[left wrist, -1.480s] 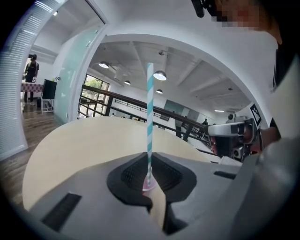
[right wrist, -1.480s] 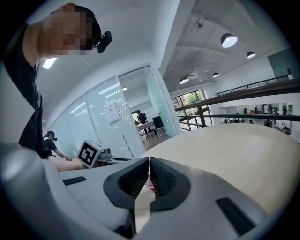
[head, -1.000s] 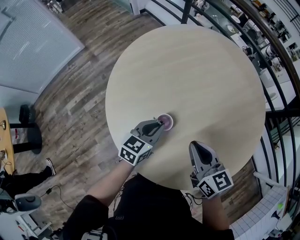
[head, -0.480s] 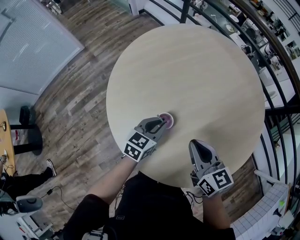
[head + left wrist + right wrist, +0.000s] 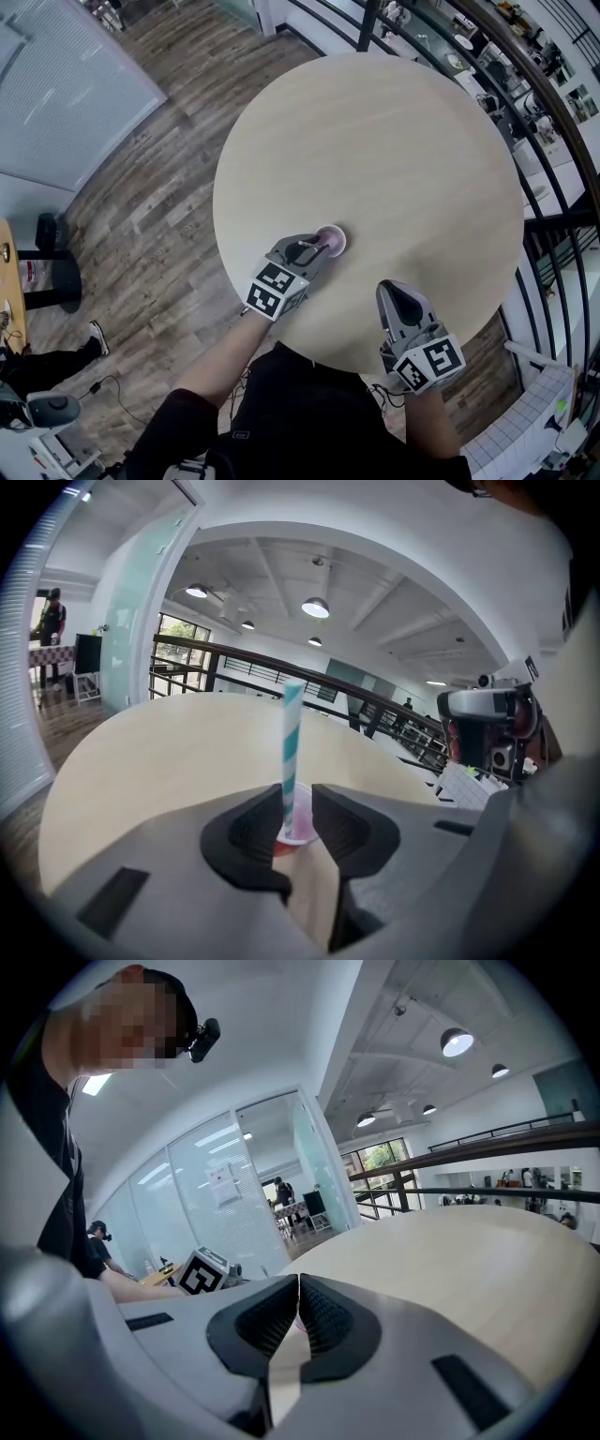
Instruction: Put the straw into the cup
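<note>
- Nearest the person, both forearms reach out from a dark sleeveless top over the near edge of the round pale wood desk [image 5: 375,141].
- The right claw [image 5: 392,289] rests low at that near edge, to the right, pointing across the desk and slightly down. In its own view the right claw [image 5: 298,1302] has its ribbed pads together with nothing between them.
- The left claw [image 5: 319,246] sits further in and angles to the upper right, tilted more steeply down, with its tips at the small pink translucent cup [image 5: 333,241].
- The left claw's [image 5: 300,808] jaws stand apart and have just been opening. The teal-and-white striped paper straw [image 5: 291,752] rises between them, close by the left pad and clear of the right one.
- The straw stands nearly upright with its lower end inside the cup [image 5: 300,834], which sits on the desk just beyond the pads.
- Only the left gripper view shows the straw. From the head view the cup is a pink ring and the straw cannot be made out.
- The right gripper view alone catches the left claw's marker cube [image 5: 202,1279] from the side, with glass partitions behind it.
- Farthest out, the head view shows a wood-plank floor [image 5: 159,187] to the left of the desk and a black railing [image 5: 553,112] curving past its right side.
</note>
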